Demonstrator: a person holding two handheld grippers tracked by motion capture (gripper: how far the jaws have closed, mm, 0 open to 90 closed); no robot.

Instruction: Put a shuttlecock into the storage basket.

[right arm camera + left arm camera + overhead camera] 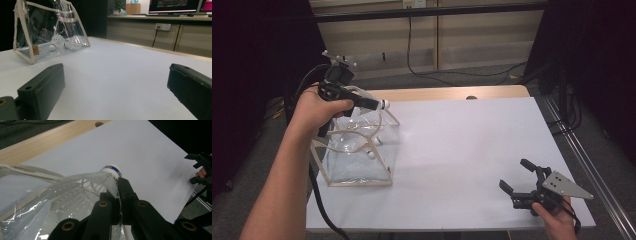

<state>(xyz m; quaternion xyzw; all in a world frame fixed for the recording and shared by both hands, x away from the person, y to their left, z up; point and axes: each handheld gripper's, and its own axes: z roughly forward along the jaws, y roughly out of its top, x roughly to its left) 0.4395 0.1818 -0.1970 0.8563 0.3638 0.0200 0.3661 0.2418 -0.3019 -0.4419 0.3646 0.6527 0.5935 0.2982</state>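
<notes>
High view: the left gripper [374,104] pinches a shuttlecock [379,105] over the clear bag [362,155] to drop it in, while the right gripper [522,176] waits wide open.

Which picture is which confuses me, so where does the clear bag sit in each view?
High view: clear bag at left, middle height.
Left gripper view: lower left, beneath the held shuttlecock.
Right gripper view: upper left.
Shared landmark: white tabletop.

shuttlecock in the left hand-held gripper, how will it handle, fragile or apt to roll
The shuttlecock probably weighs very little: thin white feathers on a small cork. The left hand-held gripper is shut on its skirt, which may bend or crush under a hard pinch. Laid on the table, it would likely roll in a curve around its cork.
</notes>
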